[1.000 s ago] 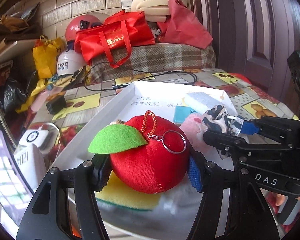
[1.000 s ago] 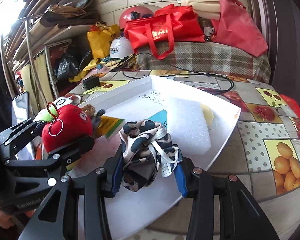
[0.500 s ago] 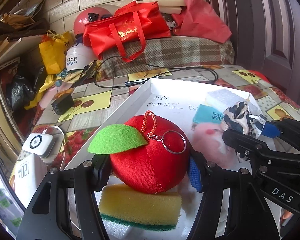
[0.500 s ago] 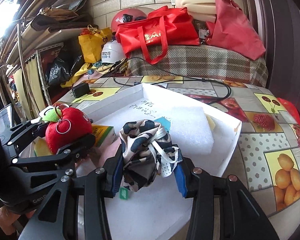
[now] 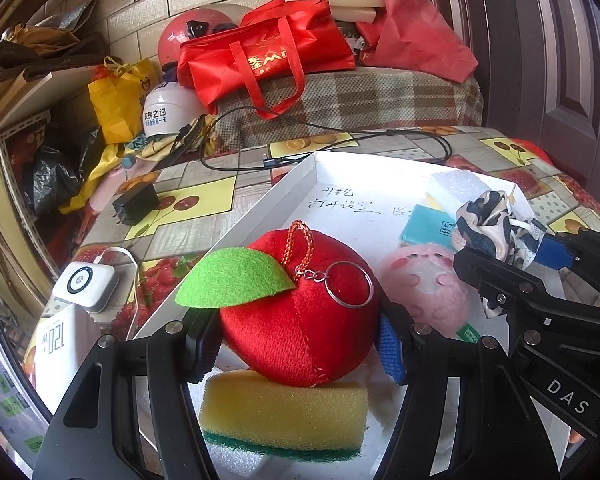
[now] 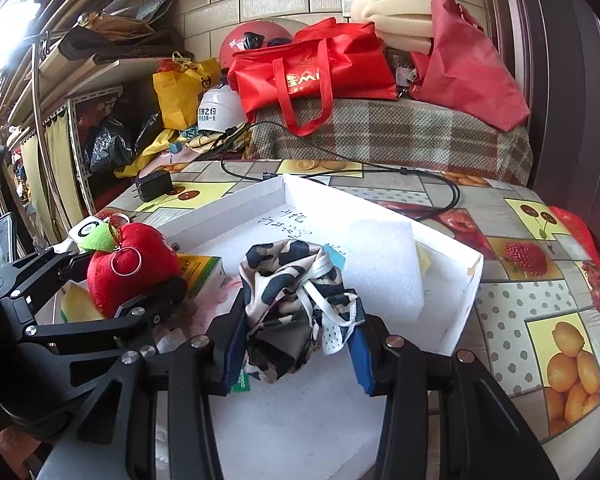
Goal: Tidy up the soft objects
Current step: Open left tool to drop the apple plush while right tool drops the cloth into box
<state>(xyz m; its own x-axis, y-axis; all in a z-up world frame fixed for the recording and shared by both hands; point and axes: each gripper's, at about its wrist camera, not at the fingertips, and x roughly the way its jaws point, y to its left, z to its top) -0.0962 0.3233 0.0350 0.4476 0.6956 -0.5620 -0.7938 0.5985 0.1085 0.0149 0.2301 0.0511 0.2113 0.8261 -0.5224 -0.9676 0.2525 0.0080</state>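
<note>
Left tool (image 5: 300,340) is clamped on the red plush apple (image 5: 300,312), its green felt leaf (image 5: 232,278) and key ring (image 5: 350,284) turned up toward the camera; right tool (image 6: 296,344) is clamped on a bundle of leopard-print cloth (image 6: 296,300) with white mesh straps hanging from it; both loads are carried clear of the white tray (image 6: 456,316), not resting in it.

Compared with a second ago, the left tool has drawn back and risen; the yellow-and-green sponge (image 5: 284,416), then mostly hidden under the apple, now shows whole just below the tool, and the pink plush toy (image 5: 424,284) sits plain beyond its right finger. The right tool has likewise pulled back toward the near rim, so the white foam block (image 6: 384,260) now lies well ahead of it, with the small teal card (image 5: 428,228) between.

My reading: both soft things have been lifted out of the pile and neither is yet placed, so the sorting is in mid-carry. Remaining in the tray ahead of the tools are sponge, pink toy and foam; the fruit-print bench (image 6: 540,280) to the right of the right tool is bare cloth, but where each load is meant to go I cannot tell.
</note>
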